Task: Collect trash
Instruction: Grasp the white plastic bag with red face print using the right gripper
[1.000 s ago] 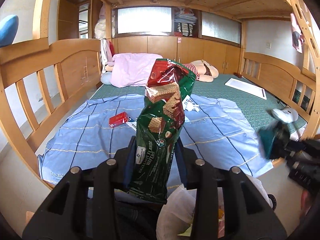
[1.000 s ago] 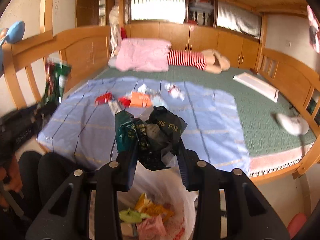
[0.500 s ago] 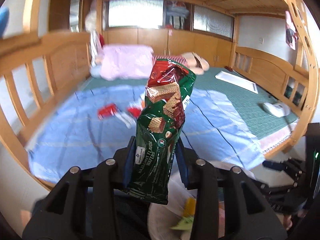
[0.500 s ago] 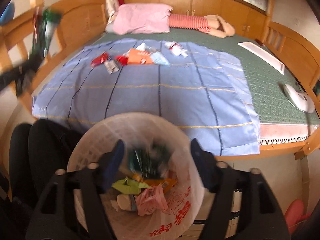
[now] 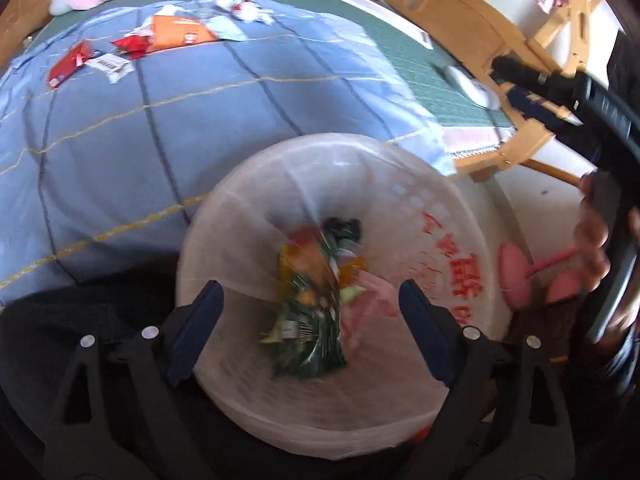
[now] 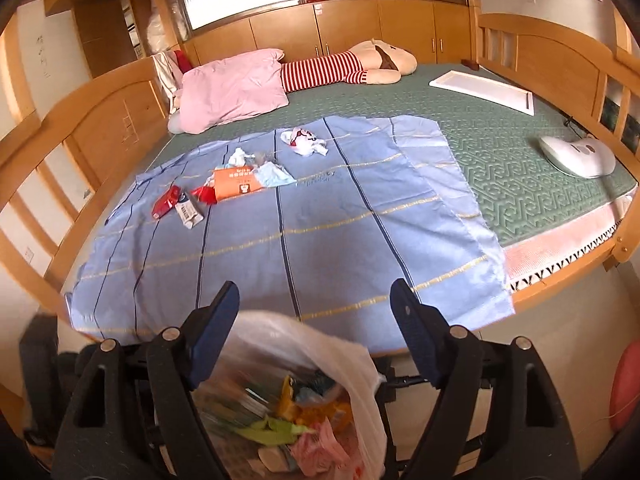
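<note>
Below the left gripper (image 5: 310, 330), jaws opening with nothing pinched: a white bin (image 5: 404, 184) lined with a bag, and a green wafer wrapper (image 5: 312, 320), blurred, over the rubbish inside, clear of both pads. Beyond, on the blue sheet (image 5: 240, 120), more litter toward its far left corner: orange packet (image 5: 180, 34), red wrappers (image 5: 66, 66). At right edge, right gripper (image 5: 532, 92) in a hand (image 5: 596, 248). From the right wrist: right gripper (image 6: 314, 308) opening too, empty, above the bin's bag (image 6: 320, 344); litter still toward the sheet's far left.
</note>
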A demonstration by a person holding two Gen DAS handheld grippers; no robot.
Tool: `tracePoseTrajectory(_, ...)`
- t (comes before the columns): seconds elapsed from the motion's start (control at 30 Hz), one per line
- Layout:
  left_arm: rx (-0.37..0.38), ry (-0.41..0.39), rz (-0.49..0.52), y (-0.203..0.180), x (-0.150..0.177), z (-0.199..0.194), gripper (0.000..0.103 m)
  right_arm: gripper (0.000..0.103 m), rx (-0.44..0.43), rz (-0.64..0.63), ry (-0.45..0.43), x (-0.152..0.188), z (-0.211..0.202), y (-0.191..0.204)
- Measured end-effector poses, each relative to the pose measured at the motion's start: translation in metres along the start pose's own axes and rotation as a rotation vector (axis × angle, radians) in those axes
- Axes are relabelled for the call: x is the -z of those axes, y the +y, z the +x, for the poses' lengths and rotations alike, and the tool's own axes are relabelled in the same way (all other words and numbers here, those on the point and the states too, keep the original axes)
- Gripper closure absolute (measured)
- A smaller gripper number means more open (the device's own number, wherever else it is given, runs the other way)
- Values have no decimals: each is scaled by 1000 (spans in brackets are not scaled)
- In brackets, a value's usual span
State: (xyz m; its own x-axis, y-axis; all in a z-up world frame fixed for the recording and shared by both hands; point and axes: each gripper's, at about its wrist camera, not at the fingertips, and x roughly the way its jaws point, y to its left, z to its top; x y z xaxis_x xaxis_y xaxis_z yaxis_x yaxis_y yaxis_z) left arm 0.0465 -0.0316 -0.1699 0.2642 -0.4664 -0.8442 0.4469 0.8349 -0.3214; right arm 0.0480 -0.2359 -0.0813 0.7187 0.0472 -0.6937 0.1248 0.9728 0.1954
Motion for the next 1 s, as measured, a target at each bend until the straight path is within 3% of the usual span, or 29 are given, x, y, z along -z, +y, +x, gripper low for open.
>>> tracePoseTrajectory(0.1,-20,-64,-55,28,-13,-10,9,26,-16,-35,-12,-25,18,12)
tracePoseTrajectory(0.2,-126,-141,-136,61,-32,-17,9,23,-53,-29,-29,-57,50,22)
tracePoseTrajectory(0.23,-187,-182,-168,76,-43,-21,9,23,-61,-18,-34,-71,69,26)
tracePoseTrajectory(0.37,-313,-280,-242,109,-76,-25,7,19,-100,30,-9,-118,143,37)
tracePoseTrajectory(0.57,-533,-379,-331,156,-117,4,7,16,-10,60,18,-197,282,53)
tracePoseTrajectory(0.63,-617,-357,-371,167,-113,15,7,16,77,30,44,-216,328,54)
tracePoseTrajectory(0.67,-656,-289,-416,176,-110,22,7,16,129,10,67,-224,357,54)
tracePoseTrajectory(0.73,-620,-217,-518,197,-107,30,7,16,201,2,110,-236,402,47)
tracePoseTrajectory(0.8,-583,-217,-610,211,-106,27,7,16,269,35,158,-243,443,36)
tracePoseTrajectory(0.87,-554,-243,-694,220,-102,24,7,16,277,81,201,-245,477,24)
tracePoseTrajectory(0.93,-540,-243,-712,222,-102,26,7,16,238,122,204,-243,494,22)
tracePoseTrajectory(1.0,-553,-238,-707,219,-101,27,7,44,117,117,249,-231,509,36)
